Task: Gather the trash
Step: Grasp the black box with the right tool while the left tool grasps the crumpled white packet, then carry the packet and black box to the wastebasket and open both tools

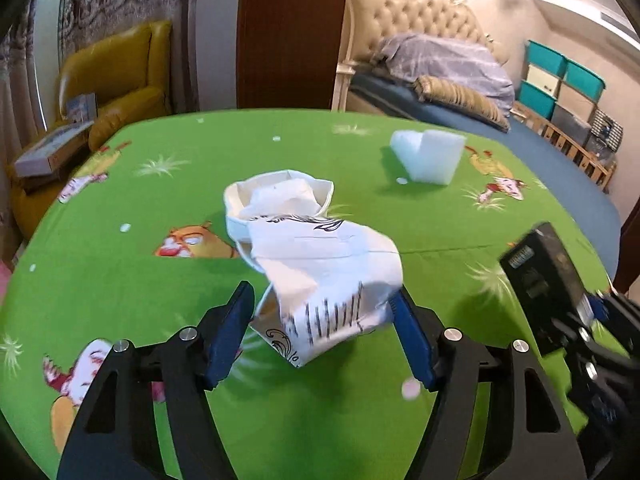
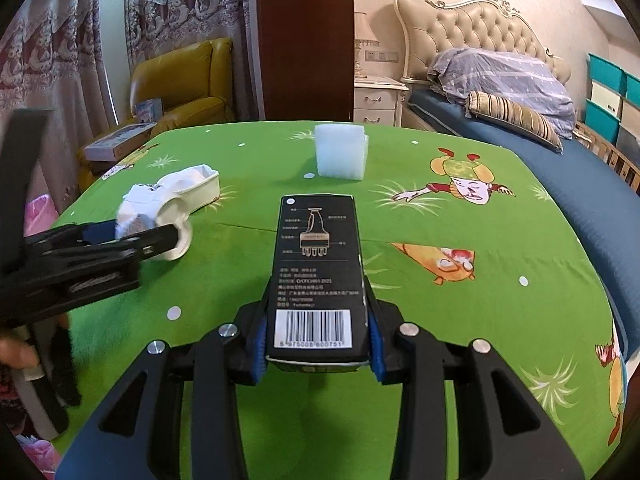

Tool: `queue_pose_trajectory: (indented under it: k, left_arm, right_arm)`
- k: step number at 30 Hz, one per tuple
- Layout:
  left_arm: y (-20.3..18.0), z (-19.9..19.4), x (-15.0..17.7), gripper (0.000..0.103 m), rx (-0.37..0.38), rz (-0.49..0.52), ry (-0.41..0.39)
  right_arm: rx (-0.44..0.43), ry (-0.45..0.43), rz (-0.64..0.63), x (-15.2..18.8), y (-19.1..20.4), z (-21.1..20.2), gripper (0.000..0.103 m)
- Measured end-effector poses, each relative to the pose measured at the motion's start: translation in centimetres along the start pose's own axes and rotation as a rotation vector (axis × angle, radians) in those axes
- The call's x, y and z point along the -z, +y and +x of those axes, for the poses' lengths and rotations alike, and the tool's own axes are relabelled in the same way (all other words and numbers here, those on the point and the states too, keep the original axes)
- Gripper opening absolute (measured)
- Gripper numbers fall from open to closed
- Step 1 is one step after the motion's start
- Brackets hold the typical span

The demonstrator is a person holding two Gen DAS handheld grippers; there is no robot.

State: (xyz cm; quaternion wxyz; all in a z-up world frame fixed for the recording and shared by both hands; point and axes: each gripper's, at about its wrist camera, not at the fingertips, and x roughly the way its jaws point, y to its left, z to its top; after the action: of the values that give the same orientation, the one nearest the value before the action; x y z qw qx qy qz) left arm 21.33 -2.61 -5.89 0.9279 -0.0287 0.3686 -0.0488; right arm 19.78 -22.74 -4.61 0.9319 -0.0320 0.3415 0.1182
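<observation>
Right hand-held gripper (image 2: 316, 344) is clamped on the barcode end of a black carton (image 2: 318, 268), its blue pads pressed against the two long sides, so that piece of trash counts as picked up; the carton sticks out forward over the table (image 2: 460, 300) and looks lifted off the cloth. Left hand-held gripper (image 1: 324, 324) stands wide, its fingers on either side of the near end of a crumpled white paper bag (image 1: 316, 256) without squeezing it. The right finger seems to touch the paper, while the left one is just clear of it. That bag lies on the green cartoon cloth with its open mouth turned away, and it appears to hold some white wadding inside.

Farther back, well apart from both tools, a white foam block (image 2: 340, 156) stands near the far edge of the table, untouched. Small white specks are scattered over the cloth too.

My reading: one item is secured, the bag is about to be gripped, and the foam block and specks remain. No bin or collecting place shows in either view, so nothing can be judged as deposited yet.
</observation>
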Motion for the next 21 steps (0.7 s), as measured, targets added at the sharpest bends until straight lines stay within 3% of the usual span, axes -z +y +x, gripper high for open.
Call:
queue_pose_trajectory:
  k: [14,17,21]
  left_arm:
    - [4.8,-6.5,5.2,0.065,-0.054,0.0,-0.089]
    - [6.3,-6.9,5.8,0.065,-0.01,-0.044,-0.107]
    - [6.0,-6.9,5.8,0.065,-0.01,-0.034,-0.116]
  right_arm:
    - [0.019,0.005,-0.086,0.0,1.6,0.1,0.037]
    - [0.014,-0.002,-0.089,0.1,1.7,-0.1,0.037]
    - [0.008,-0.016,-0.097,0.3,1.7,-0.5,0.037]
